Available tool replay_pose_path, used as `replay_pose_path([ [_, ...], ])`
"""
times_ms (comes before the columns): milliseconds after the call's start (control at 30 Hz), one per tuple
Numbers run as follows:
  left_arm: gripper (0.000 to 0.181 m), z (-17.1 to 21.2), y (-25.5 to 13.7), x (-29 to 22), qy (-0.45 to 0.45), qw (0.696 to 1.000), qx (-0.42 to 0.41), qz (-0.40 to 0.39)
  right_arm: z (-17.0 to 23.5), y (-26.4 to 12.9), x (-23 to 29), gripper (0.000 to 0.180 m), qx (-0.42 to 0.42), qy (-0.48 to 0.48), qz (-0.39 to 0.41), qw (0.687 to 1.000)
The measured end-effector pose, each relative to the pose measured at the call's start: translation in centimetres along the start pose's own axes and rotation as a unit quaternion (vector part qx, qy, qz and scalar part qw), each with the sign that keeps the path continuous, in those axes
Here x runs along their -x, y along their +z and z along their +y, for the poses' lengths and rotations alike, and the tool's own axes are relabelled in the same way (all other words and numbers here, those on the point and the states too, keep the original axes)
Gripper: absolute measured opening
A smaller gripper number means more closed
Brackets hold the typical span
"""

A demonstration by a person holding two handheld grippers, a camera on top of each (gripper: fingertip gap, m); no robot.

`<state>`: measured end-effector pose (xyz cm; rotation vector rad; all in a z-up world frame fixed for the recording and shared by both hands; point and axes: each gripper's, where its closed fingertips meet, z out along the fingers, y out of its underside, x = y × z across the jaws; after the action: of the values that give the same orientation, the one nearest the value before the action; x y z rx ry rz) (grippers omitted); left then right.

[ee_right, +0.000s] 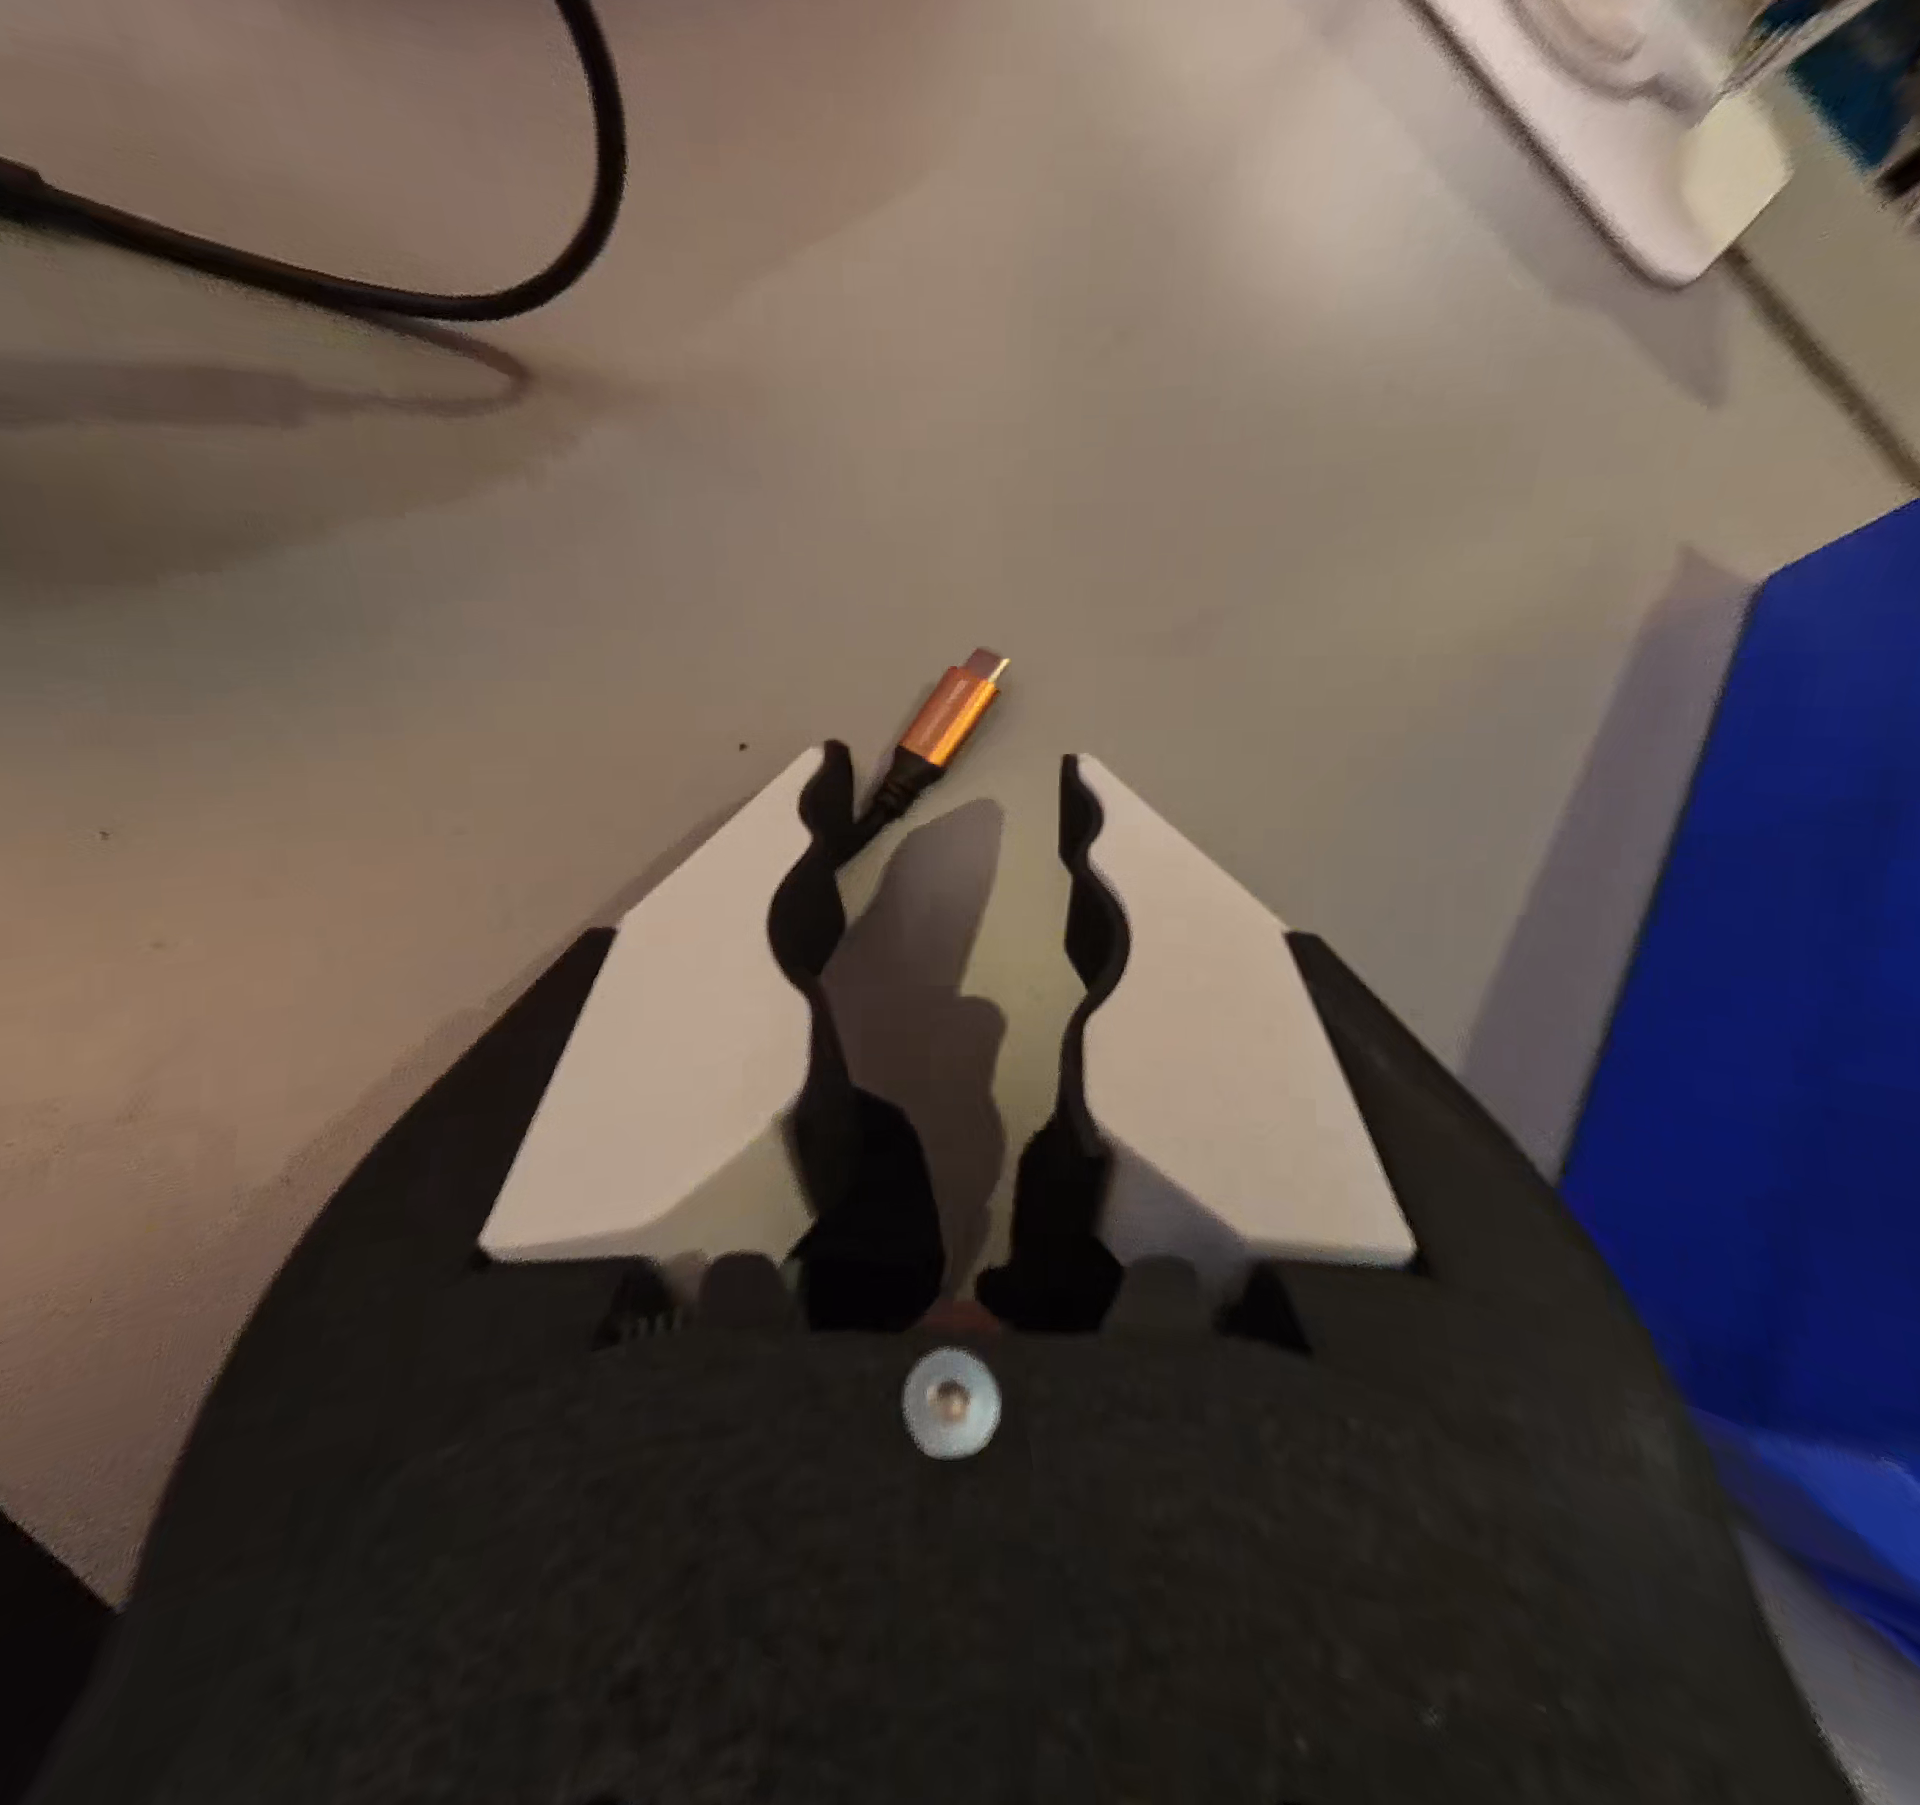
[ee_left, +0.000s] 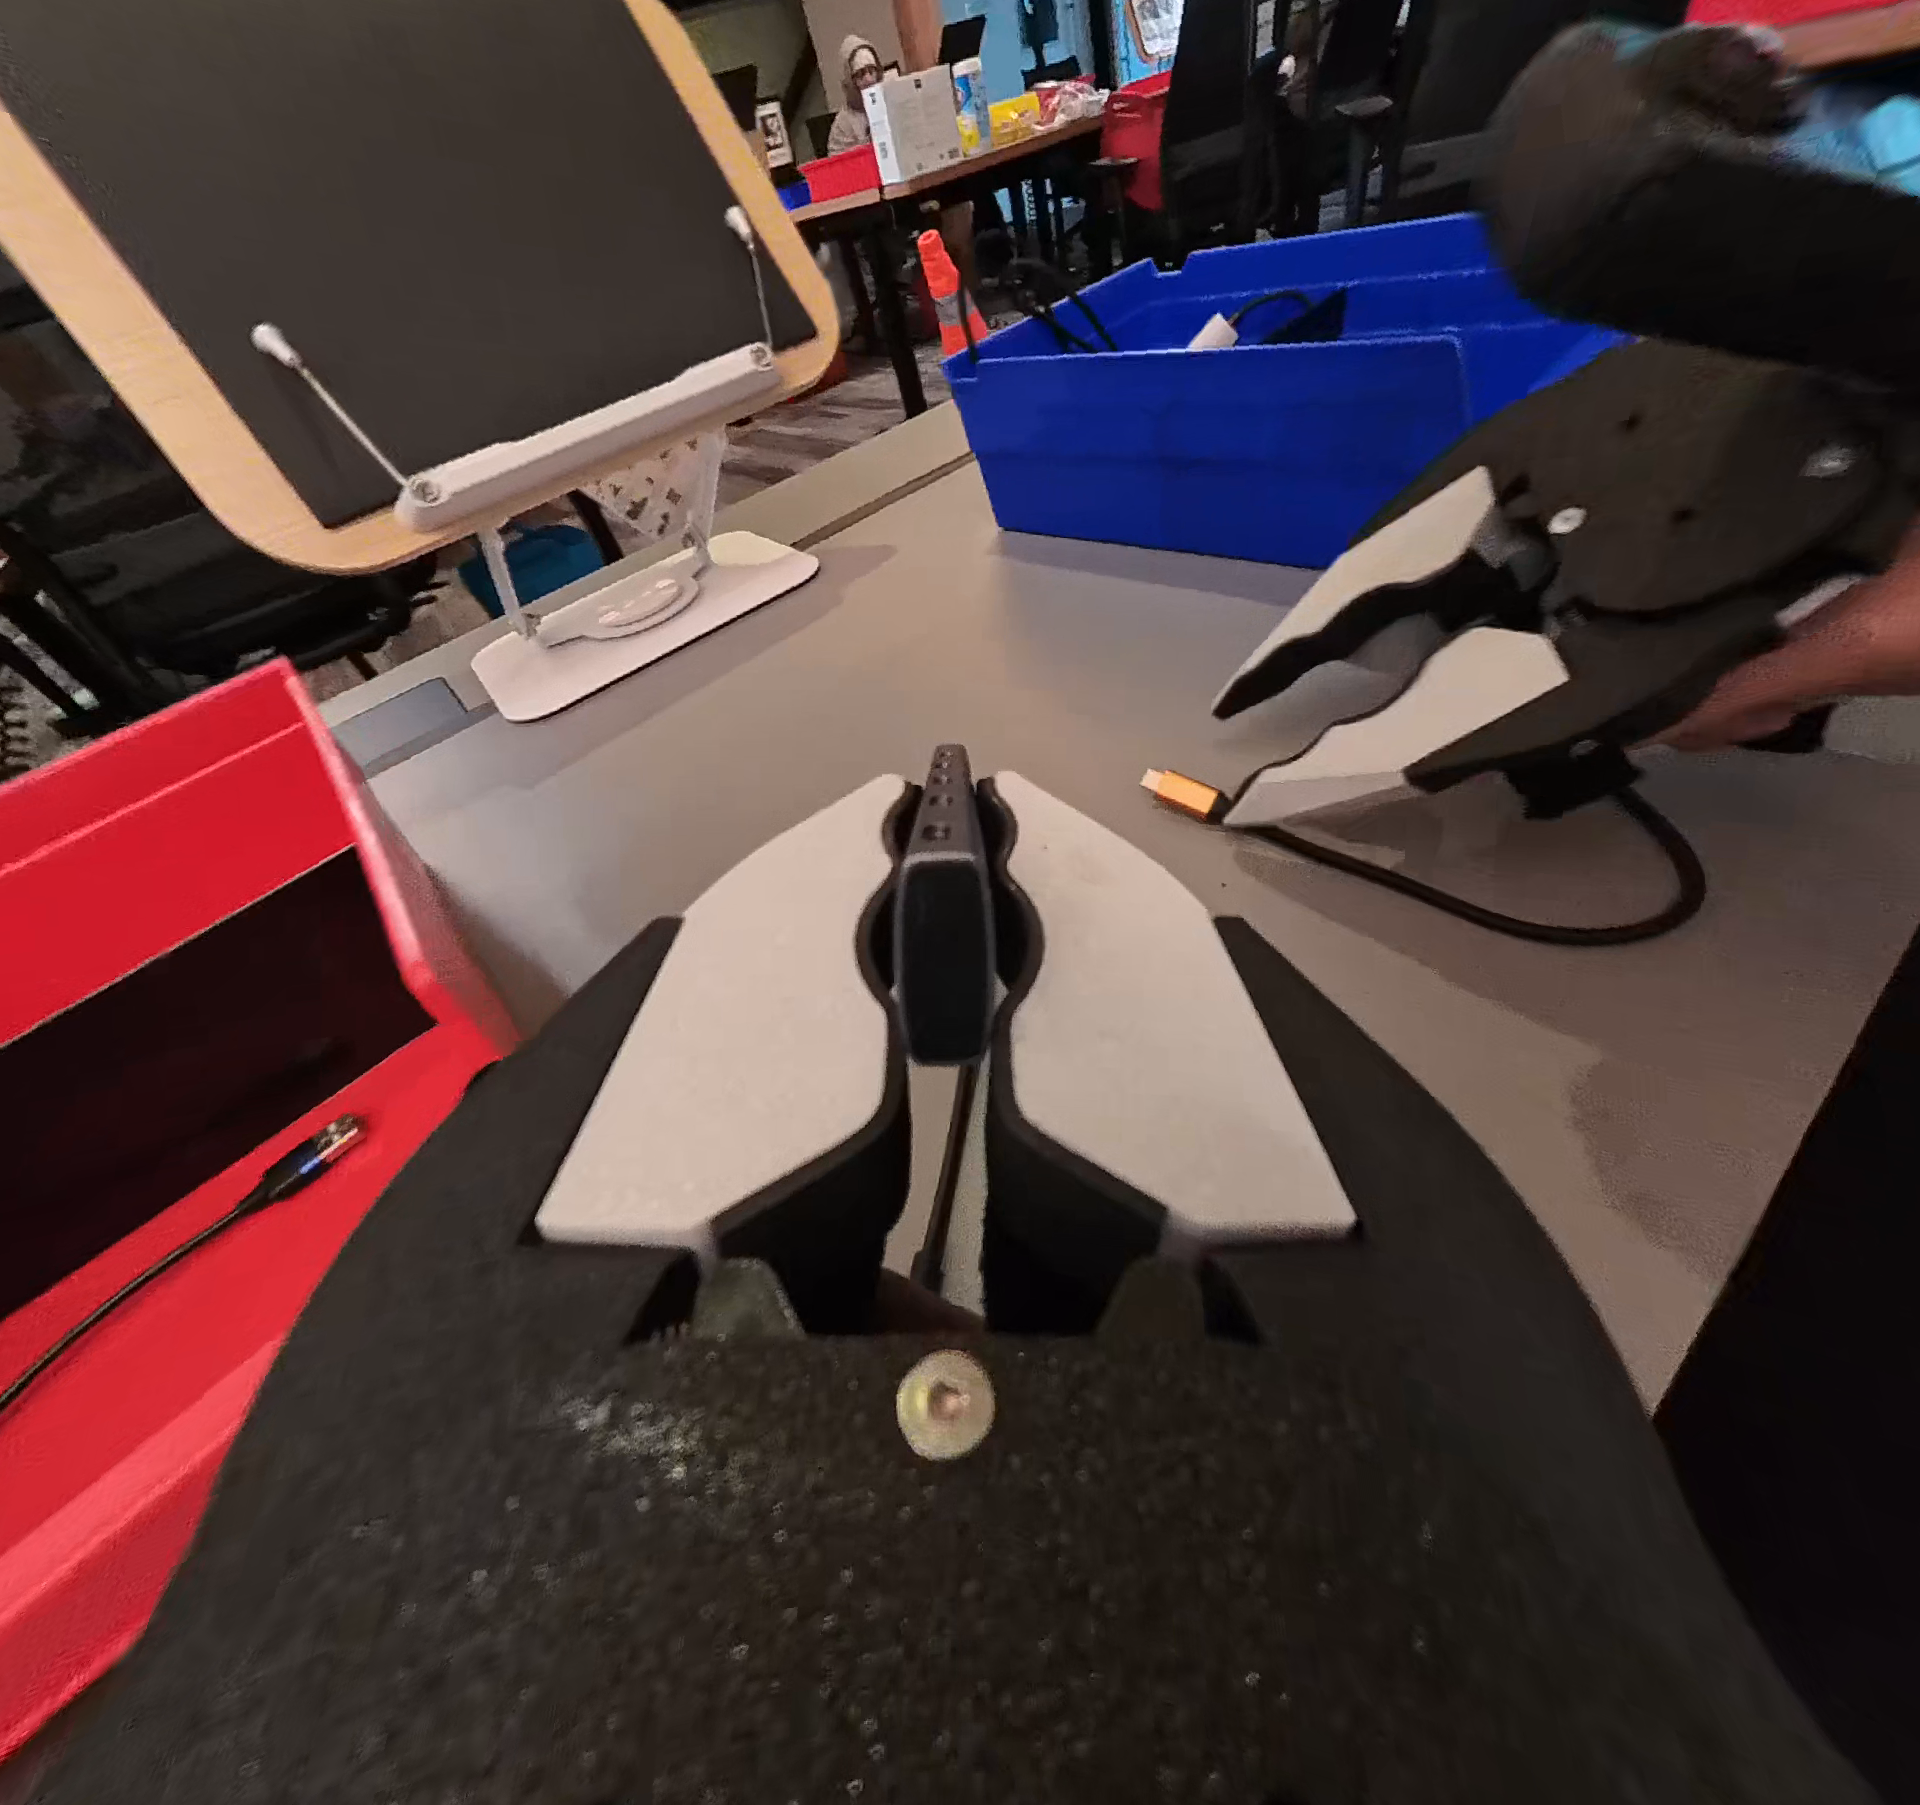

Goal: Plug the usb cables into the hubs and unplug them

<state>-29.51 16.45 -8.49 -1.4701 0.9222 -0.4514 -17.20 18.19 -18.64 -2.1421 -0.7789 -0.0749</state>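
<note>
Left wrist view: the left claw (ee_left: 948, 799) is clamped on a slim dark hub (ee_left: 943, 934), held edge-up between the two white fingers (ee_left: 769, 1007), with a row of ports along its upper edge and its own thin lead running back toward the camera. The hub sits above the grey tabletop (ee_left: 1039, 633).

To the right, the right claw (ee_left: 1226, 763) is tilted down toward the tabletop with its jaws spread apart and nothing between them. A hand (ee_left: 1808, 675) holds its black body. An orange plug (ee_left: 1182, 791) lies flat on the tabletop, just beside the lower fingertip, and its black cable (ee_left: 1538, 924) curves away under the claw body.

Surroundings:
- A red bin (ee_left: 208, 820) stands at the left, with a second cable (ee_left: 260, 1189) and its plug lying across its lower part.
- A blue bin (ee_left: 1226, 436) stands behind the right claw and holds more cables.
- A dark board on a white stand (ee_left: 644, 612) stands at the far left of the tabletop.

Right wrist view: the right claw (ee_right: 951, 758) is open, and bare tabletop (ee_right: 1039, 405) shows between its fingers. The orange plug (ee_right: 951, 711) lies just ahead of the tips, nearer the left one, and its cable (ee_right: 878, 810) passes against that fingertip. A loop of black cable (ee_right: 582, 145) lies at the upper left. The blue bin (ee_right: 1766, 924) fills the right edge, close to the claw.
</note>
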Motion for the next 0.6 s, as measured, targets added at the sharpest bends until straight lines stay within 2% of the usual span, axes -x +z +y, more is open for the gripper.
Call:
replay_pose_path([
  [33, 0.01, 0.0, 0.0, -0.3, 0.014, 1.0, 0.0, 0.002, 0.4, 0.5, 0.3, 0.035, 0.011, 0.021, -0.014, 1.0],
  [67, 0.01, 0.0, 0.0, -0.5, 0.029, 1.0, 0.001, 0.002, 0.4, 0.8, 0.6, 0.019, 0.01, 0.045, -0.025, 0.999],
  [100, 0.01, 0.0, 0.0, -0.7, 0.045, 0.999, 0.0, 0.001, 0.4, 0.9, 0.8, 0.012, 0.009, 0.056, -0.036, 0.998],
  [200, 0.01, -0.1, 0.1, -1.2, 0.092, 0.996, -0.005, 0.001, 0.4, 0.8, 0.9, 0.01, 0.007, 0.03, -0.041, 0.999],
  [367, 0.01, 0.2, 0.7, -2.7, 0.167, 0.986, -0.015, 0.015, -0.8, -1.5, 0.8, 0.009, -0.035, 0.015, -0.117, 0.992],
  [467, 0.01, -0.3, 1.9, -4.0, 0.219, 0.974, -0.046, 0.026, -2.8, -5.4, 0.3, 0.009, -0.086, 0.023, -0.212, 0.973],
  [600, 0.011, -0.2, 3.7, -5.4, 0.305, 0.95, -0.063, 0.025, -3.8, -10.2, 2.1, 0.008, -0.09, 0.061, -0.368, 0.923],
])
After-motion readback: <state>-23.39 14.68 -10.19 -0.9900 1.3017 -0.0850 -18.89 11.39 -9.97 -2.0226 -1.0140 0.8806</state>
